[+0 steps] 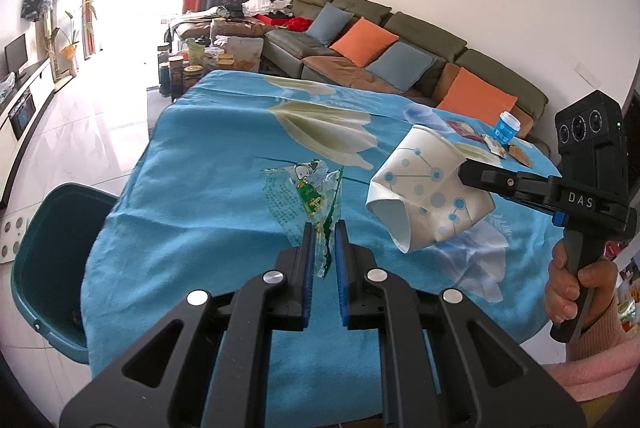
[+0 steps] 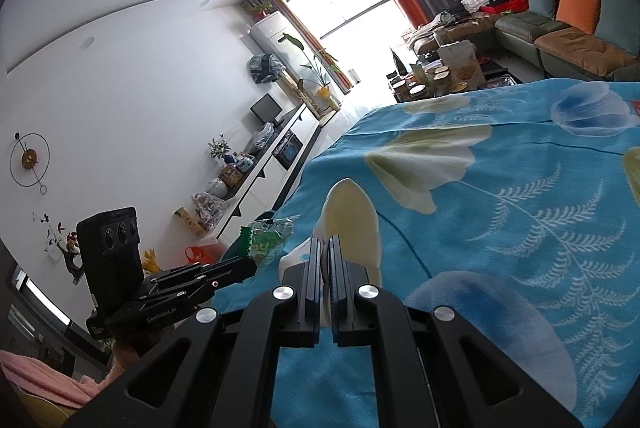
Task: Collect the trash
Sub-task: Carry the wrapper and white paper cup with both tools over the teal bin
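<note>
From the left wrist view, we see our left gripper (image 1: 323, 228) clamped on a crinkled green-and-clear snack wrapper (image 1: 308, 196), which stands up out of the jaws above the blue flowered tablecloth (image 1: 208, 188). To its right, our right gripper (image 1: 464, 170) pinches the wall of a crushed white paper cup (image 1: 424, 192) with blue dots, the cup's open mouth turned down and toward us, its long axis slanting from the gripper toward the cloth. The teal bin (image 1: 52, 260) sits below the table's left edge, so it lies left of and beneath both loads, and we judge the left hand the nearer one. More litter, a small blue cup (image 1: 507, 127) and packets (image 1: 494, 144), stays at the far right corner. From the right wrist view, our right gripper (image 2: 325, 240) is squeezed tight on the paper cup (image 2: 352, 216), which points straight ahead beyond the fingers, while the left gripper (image 2: 250, 264) with its wrapper (image 2: 266, 238) lies just left; the bin is hidden here.
</note>
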Demonstrator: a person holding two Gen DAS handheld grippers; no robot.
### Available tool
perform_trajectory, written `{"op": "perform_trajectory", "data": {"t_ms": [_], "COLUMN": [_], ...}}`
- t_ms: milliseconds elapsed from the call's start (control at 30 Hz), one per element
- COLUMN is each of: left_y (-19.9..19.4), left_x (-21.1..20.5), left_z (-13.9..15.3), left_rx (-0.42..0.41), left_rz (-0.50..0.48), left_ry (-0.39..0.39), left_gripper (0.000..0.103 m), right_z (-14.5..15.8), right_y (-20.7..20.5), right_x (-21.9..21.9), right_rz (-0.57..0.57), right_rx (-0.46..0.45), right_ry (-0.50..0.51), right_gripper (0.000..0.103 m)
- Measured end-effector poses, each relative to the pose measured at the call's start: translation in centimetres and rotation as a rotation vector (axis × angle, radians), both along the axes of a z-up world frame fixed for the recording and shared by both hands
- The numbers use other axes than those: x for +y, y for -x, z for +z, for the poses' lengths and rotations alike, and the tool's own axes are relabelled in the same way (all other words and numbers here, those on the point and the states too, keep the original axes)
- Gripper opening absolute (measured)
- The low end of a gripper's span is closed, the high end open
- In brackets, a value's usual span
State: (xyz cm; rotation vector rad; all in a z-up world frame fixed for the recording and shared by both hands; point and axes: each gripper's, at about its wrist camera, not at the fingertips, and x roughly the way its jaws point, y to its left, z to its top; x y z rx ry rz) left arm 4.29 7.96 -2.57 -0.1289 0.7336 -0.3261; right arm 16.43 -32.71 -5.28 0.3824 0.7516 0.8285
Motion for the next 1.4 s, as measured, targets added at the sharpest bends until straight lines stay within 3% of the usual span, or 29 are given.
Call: {"op": "perform_trajectory", "data": {"t_ms": [1400], "left_y": [2.3], "left_x": [4.6], "left_z": [0.0], "left_rx": [-0.006], "left_rz": [0.117], "left_ry": [0.01], "left_gripper": [0.01], "right_z": [0.4], "right_y": [-1.1], "right_x": [7.2], "right_rz": [0.117], "right_rx": [-0.004], "right_ry": [0.02], "right_gripper": [0.003]}}
